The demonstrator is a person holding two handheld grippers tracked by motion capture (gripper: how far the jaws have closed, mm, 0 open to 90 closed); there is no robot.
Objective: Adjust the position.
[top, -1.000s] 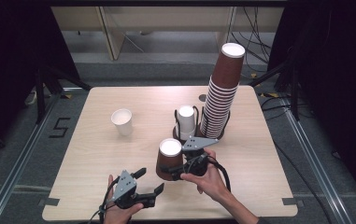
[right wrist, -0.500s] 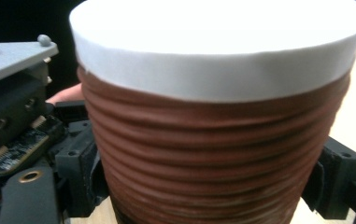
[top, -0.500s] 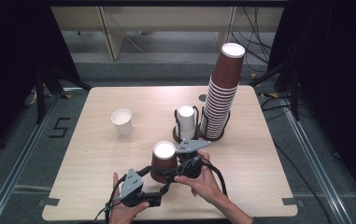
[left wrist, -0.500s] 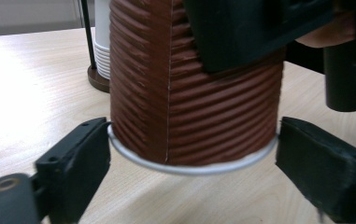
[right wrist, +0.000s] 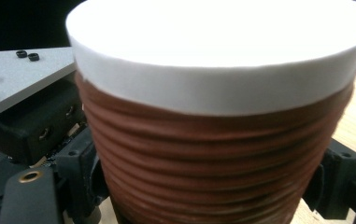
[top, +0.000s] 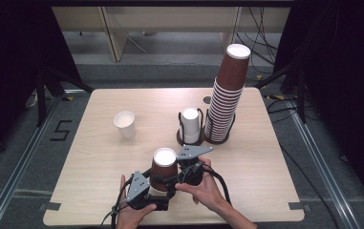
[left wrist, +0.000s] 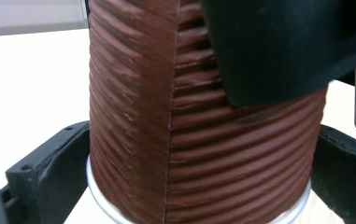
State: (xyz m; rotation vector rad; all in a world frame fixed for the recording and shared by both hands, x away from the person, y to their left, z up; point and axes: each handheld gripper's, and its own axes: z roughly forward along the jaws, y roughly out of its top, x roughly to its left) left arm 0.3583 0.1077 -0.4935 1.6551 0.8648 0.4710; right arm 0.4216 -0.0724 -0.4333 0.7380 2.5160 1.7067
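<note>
A brown ribbed paper cup (top: 164,167) with a white top is near the table's front edge. My right gripper (top: 170,168) is shut on it from the right, its jaws on both sides of the cup (right wrist: 213,154). My left gripper (top: 161,180) reaches in from the lower left. Its jaws have just been opening and now stand wide on either side of the cup's lower end (left wrist: 199,154), at its white rim. The right gripper's black body (left wrist: 283,46) crosses the cup's upper part in the left gripper view. The left gripper's grey plate (right wrist: 21,79) lies beside the cup in the right gripper view.
A small white cup (top: 124,124) stands at mid-left on the wooden table (top: 265,181). A black wire holder with a white cup (top: 190,125) sits at the centre, next to a tall stack of brown cups (top: 227,95). Dark floor and cables surround the table.
The right gripper brought the brown cup a little left and nearer the front edge. The left gripper came up to it, and its jaws spread around the cup's lower end.
</note>
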